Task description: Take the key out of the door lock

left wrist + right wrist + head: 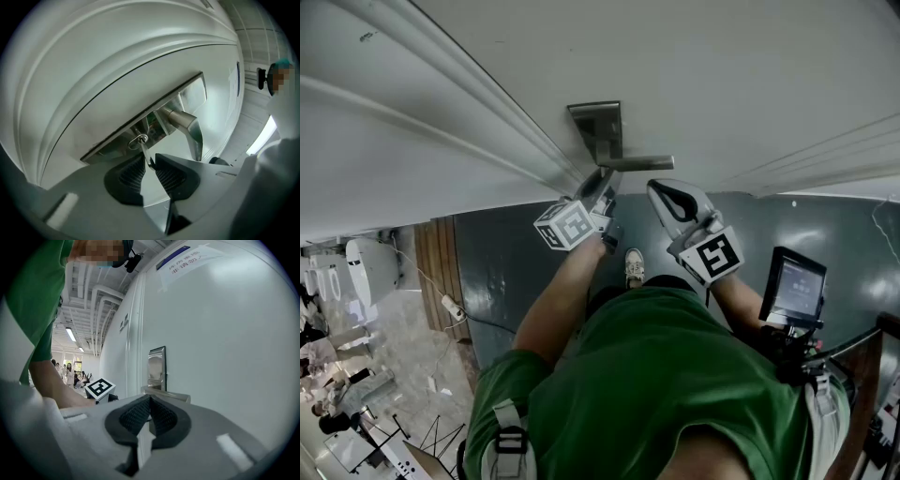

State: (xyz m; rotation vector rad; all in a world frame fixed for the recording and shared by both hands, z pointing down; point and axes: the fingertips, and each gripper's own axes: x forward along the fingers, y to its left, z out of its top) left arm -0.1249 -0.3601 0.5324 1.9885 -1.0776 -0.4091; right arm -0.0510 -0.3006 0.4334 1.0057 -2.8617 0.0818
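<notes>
The person in the green shirt (666, 375) stands close up to the white door (741, 75), a gripper in each hand. The metal plate (598, 127) sits near the door's edge, just beside the frame mouldings, with the handle (637, 162) sticking out sideways from it.

The left gripper (151, 161) is level and up against the plate, below the handle's root. The key (146, 152) is in the lock (138, 139), its outer end reaching back between the two dark ribbed pads (133, 173). The jaw tips are drawn in on that end from both sides, pinching it, with only the key's thickness between them.

The right gripper (150, 401) hangs just beside the left one, near the free end of the handle. Its jaws are pressed together with nothing between them, and it touches neither handle nor door.
</notes>
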